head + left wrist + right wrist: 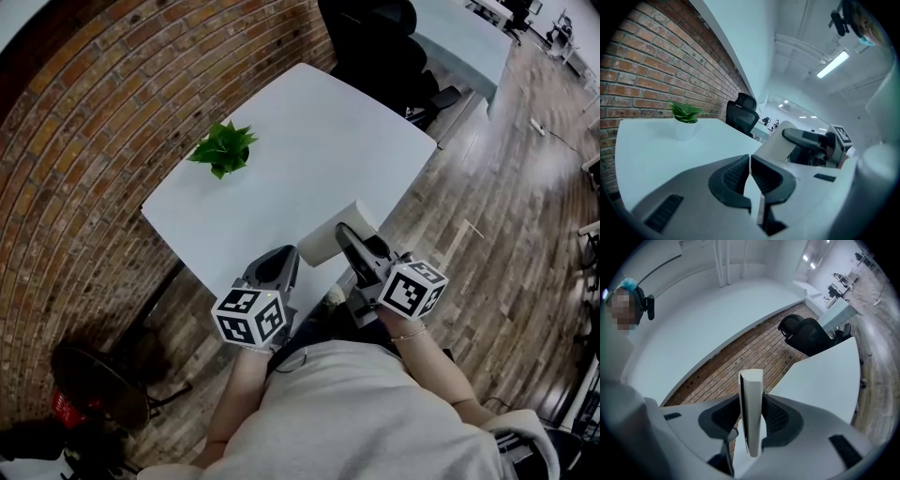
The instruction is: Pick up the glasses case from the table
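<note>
The right tongs (352, 246) have the white glasses case (330, 240) clamped between them, standing about half open because the case fills the gap. In the right gripper view the case (751, 408) sits edge-on between the ribbed pads (778, 417), which press on both of its broad faces, and much of it sticks out past the tips. From where the person stands it hangs at the near corner of the white desk (309, 141), and it looks lifted clear of the top, though the overhead angle doesn't settle that. The left tongs (281, 267) are closed tight on nothing, just beside the right ones and apart from the case; the left gripper view shows their jaws meeting (750, 173), with the case (774, 143) off to their right.

The pick-up itself looks done, so the worry is the hold. The shell looks smooth and hard and is gripped near one end, so I'd expect it could swing or creep out of the pads if the wrist tips or jerks. It is right at the desk's edge, so a slip would likely send it to the wooden floor (506, 187) and not back onto the top. A seam runs down one side of it, so a harder squeeze might spring it open. The shut left tongs give no support underneath. The potted plant (223, 148) is well apart and in no danger
</note>
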The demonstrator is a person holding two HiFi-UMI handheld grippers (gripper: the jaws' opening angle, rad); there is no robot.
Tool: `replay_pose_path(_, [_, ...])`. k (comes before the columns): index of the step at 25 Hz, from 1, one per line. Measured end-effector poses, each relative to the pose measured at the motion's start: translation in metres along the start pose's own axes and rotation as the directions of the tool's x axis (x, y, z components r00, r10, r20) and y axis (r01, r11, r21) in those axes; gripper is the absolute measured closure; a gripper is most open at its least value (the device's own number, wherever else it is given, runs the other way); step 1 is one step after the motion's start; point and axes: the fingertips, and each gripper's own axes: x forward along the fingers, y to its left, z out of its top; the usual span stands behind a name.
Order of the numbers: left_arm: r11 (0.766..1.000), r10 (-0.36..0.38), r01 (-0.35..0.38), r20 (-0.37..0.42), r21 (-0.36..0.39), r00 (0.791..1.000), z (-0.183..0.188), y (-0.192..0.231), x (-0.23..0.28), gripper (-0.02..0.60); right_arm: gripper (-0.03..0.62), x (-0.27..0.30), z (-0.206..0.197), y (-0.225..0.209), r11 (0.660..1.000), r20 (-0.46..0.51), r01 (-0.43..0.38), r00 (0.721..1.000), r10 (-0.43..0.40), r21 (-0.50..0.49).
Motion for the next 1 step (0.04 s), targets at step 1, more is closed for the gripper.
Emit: replay_pose_path(1, [1.0,-0.001,0.001,-0.001,-0.001,1.0,-0.0002,0.0012,0.0013,0.565,0.454,0.0007,0.0002,-0.0011,1.0,0.0,0.0,1.0,0.0,0.001])
